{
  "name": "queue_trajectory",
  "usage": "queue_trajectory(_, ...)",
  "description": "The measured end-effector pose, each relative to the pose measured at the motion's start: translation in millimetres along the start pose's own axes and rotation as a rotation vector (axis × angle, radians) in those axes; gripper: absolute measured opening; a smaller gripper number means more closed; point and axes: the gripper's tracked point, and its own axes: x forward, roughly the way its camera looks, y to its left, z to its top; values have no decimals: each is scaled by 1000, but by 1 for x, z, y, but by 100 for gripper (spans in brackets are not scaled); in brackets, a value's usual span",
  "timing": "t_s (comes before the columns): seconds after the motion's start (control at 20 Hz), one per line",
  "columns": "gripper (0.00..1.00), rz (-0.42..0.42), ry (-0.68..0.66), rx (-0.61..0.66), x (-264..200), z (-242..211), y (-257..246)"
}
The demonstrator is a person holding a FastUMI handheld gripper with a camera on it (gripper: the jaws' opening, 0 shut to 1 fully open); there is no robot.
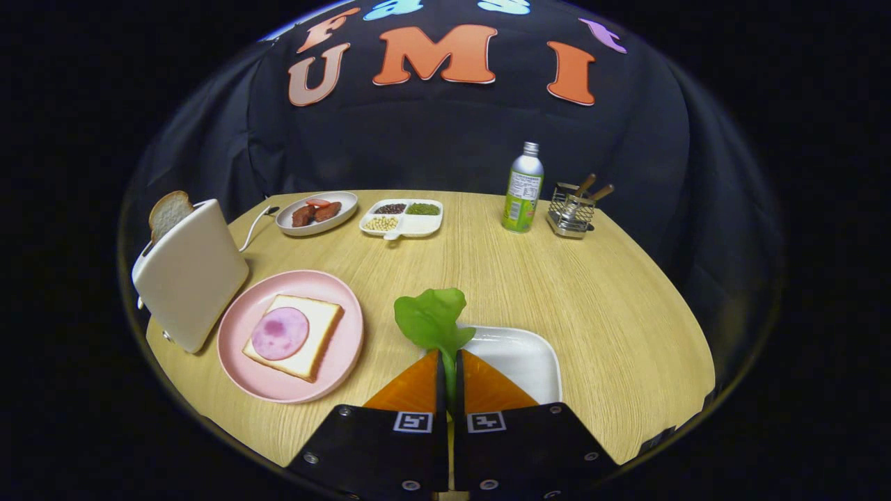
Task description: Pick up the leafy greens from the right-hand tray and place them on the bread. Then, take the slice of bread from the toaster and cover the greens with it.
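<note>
Gripper (449,362) pinches the floppy green lettuce leaf (431,316) by its stem, both fingers pressed on it, above the white rectangular tray (522,355). Light, limp, probably tears easily; stem looks the firmest hold.

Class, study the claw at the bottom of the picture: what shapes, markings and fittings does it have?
The claw has two wedge-shaped fingers tapering forward, mounted on two black blocks. Each block bears a small square black-and-white marker beside the central seam, plus round silver screws at its corners.

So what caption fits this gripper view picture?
Tool shut on green leafy lettuce above white tray, beside round pink plate with ham-topped bread.
</note>
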Motion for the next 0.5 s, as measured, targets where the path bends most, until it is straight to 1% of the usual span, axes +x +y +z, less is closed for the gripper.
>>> queue_trajectory(0.5,4,96,-45,-52,2,33,80)
